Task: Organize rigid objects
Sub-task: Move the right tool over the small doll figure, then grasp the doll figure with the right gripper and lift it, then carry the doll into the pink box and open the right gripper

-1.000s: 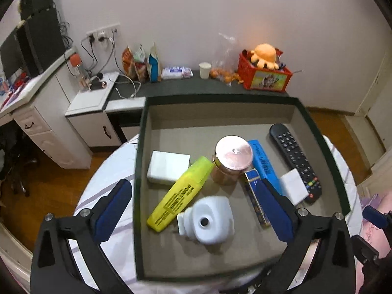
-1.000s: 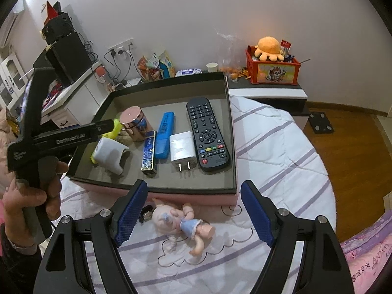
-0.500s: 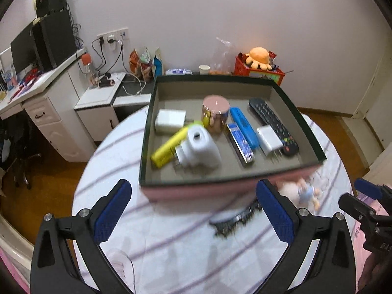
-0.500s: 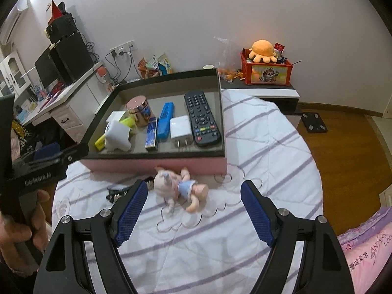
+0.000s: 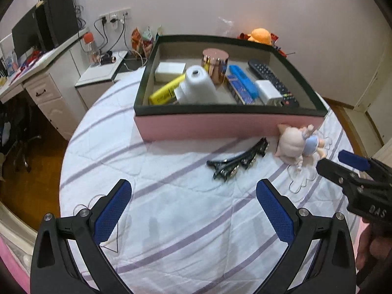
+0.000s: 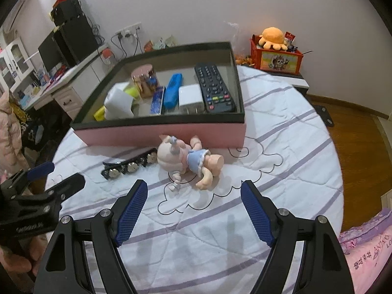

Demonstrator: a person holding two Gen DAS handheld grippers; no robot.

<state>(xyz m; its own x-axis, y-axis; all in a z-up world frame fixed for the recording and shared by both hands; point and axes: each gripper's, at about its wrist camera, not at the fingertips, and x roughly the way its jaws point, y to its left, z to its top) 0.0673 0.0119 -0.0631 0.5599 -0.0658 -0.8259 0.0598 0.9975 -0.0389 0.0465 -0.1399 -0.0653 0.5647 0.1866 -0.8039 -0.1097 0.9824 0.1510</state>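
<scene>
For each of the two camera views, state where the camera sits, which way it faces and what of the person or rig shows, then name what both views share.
Left wrist: on the left gripper, angled down at the hair clip; the right gripper enters at right.
Right wrist: on the right gripper, angled down at the doll; the left gripper and a hand show at left.
Shared: box, doll, hair clip, striped cloth.

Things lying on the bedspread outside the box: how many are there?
2. A doll lies against the pink box front; a black hair clip lies just left of it. Anything behind the box would be hidden.
</scene>
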